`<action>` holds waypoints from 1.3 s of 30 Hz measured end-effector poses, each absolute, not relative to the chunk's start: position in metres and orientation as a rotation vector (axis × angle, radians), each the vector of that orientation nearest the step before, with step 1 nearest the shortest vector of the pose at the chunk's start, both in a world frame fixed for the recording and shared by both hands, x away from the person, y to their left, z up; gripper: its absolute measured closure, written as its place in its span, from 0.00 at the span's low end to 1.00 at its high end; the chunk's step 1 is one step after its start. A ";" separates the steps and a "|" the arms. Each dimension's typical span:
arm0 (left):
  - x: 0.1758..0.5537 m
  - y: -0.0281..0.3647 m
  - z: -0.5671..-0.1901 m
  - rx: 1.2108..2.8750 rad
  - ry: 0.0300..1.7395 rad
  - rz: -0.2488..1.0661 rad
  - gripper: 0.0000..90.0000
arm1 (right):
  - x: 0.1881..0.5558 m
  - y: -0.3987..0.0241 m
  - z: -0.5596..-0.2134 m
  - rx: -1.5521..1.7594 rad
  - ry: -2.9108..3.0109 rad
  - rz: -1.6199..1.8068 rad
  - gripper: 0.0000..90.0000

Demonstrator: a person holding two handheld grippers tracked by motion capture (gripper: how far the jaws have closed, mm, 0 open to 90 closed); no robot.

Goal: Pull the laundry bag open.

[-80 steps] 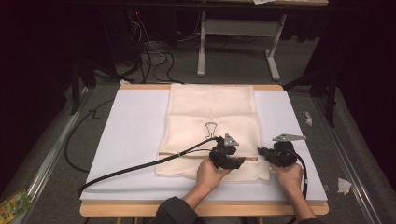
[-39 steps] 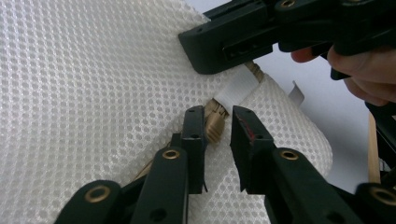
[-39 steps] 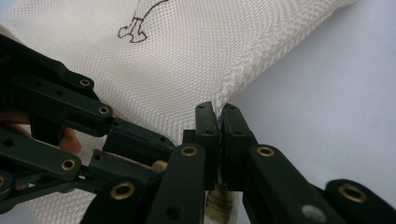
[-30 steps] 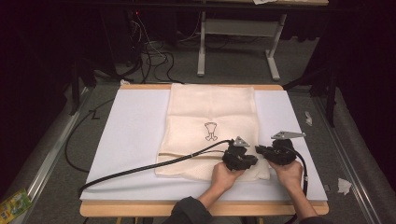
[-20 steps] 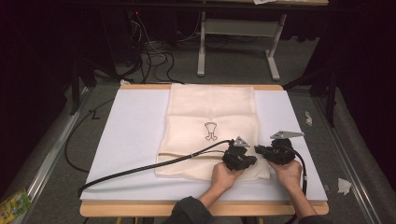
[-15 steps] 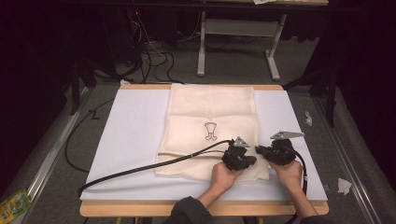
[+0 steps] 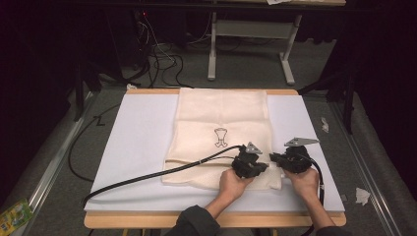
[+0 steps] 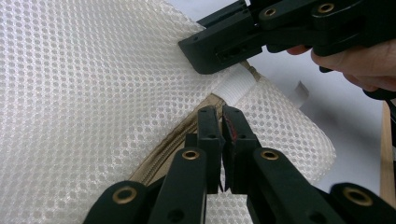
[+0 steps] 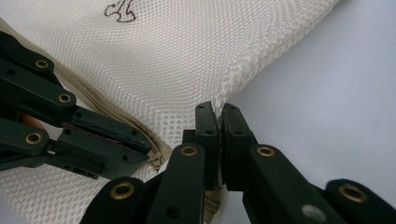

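Mesh bag's [image 9: 196, 60] zipper end [image 8: 205, 105] sits pinched in the left claw [image 8: 222, 122].

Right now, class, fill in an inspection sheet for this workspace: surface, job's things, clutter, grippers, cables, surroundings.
Surface: white pad on a wooden table.
Job's things: cream mesh laundry bag lying flat, with a tan zipper near its right end.
Clutter: paper scraps on the floor to the right.
Grippers: left hand-held gripper shut at the zipper's end; right hand-held gripper shut on the mesh bag's edge.
Cables: black cable trailing left across the pad.
Surroundings: dark room, grey floor, white desk frame behind.
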State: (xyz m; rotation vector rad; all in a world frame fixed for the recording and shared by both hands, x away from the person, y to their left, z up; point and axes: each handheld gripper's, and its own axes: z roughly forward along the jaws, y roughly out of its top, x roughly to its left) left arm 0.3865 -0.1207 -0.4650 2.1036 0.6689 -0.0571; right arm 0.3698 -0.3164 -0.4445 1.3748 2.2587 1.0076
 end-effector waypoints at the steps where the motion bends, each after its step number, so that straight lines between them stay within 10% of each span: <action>1: 0.386 -0.121 -0.465 2.103 0.667 -0.052 0.96 | 0.370 -0.316 -0.444 1.371 2.260 1.007 0.98; 39: 0.386 -0.112 -0.452 2.155 0.639 0.024 0.96 | 0.370 -0.314 -0.445 1.361 2.264 1.004 0.98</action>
